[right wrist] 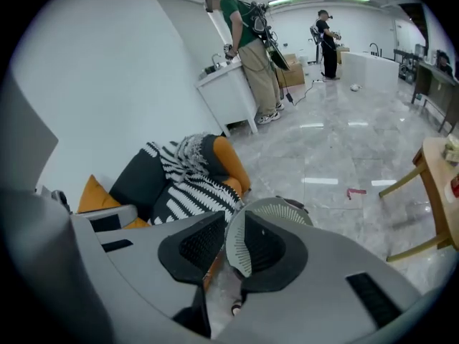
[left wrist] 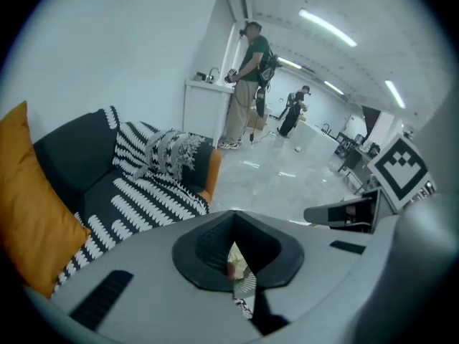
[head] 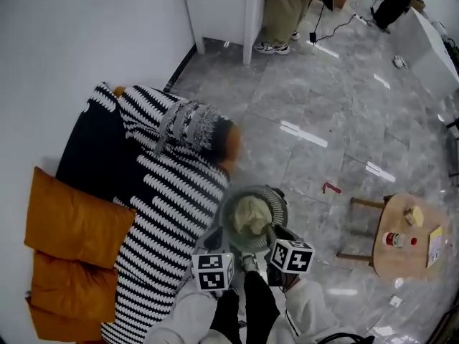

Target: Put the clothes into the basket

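Observation:
A round grey slatted basket (head: 277, 201) hangs above the floor beside the sofa, with a pale cream cloth (head: 251, 215) inside it. My left gripper (head: 226, 244) is shut on the basket's near left rim. In the left gripper view, that gripper (left wrist: 240, 279) shows only a narrow gap, with slats and cream cloth in it. My right gripper (head: 272, 236) is shut on the near right rim. In the right gripper view, the basket's slatted rim (right wrist: 237, 253) stands between the pads of my right gripper (right wrist: 231, 248). A black-and-white patterned garment (head: 188, 124) lies on the sofa.
The dark sofa (head: 90, 145) has a striped throw (head: 172, 192) and orange cushions (head: 72, 228). A small wooden table (head: 409, 253) with a bottle stands at right. At the back, a person (head: 283, 9) stands by a white cabinet (head: 222, 6). A red scrap (head: 331, 188) lies on the tiles.

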`<state>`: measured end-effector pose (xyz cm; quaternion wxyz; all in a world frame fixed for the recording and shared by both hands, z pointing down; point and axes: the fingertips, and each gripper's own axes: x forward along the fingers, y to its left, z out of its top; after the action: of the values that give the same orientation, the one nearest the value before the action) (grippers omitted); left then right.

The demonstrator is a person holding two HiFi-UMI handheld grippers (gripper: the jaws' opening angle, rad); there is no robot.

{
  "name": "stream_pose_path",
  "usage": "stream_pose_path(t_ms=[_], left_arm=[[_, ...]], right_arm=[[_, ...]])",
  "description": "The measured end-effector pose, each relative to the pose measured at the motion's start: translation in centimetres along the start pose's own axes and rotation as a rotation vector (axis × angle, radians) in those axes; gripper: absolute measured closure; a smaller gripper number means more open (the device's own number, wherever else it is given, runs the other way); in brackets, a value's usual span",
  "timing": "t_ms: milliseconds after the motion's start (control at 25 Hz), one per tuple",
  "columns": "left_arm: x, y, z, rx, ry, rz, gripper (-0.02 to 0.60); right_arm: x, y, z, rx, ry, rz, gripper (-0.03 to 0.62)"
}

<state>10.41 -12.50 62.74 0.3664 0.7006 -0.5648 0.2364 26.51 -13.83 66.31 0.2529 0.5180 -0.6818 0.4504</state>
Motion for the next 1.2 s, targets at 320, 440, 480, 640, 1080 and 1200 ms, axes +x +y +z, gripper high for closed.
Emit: stream_pose_path(t_ms=[320, 440, 480, 640, 1080, 1200], left_arm=[[-8.0, -2.9, 7.0, 0.047, -0.149, -0.049, 0.578], [-11.5, -3.4, 8.3, 0.045, -0.184, -0.053, 0.578], [-12.6, -3.5, 8.8, 0.042, -0.202, -0.052, 0.578], [-16.2, -3.4, 10.7, 0.030, -0.280, -0.031, 0.578], [-19.5, -2.7, 12.4, 0.002, -0.349, -0.029, 0.578], [-19.5, -2.8, 12.3, 0.010, -0.346, -0.032, 0.578]], right_arm=[[-11.6, 1.1, 6.0, -0.075, -0.191, -0.063, 0.553], [-15.3, 1.3, 7.2, -0.075, -0.251, -0.079, 0.557], [-16.3, 1.4, 7.5, -0.077, -0.264, -0.082, 0.559], [-19.6, 1.6, 8.8, -0.101, -0.316, -0.090, 0.562], [-23.8, 3.3, 10.7, -0.105, -0.416, -0.098, 0.562], [-23.8, 3.5, 10.4, -0.118, -0.411, -0.096, 0.562]])
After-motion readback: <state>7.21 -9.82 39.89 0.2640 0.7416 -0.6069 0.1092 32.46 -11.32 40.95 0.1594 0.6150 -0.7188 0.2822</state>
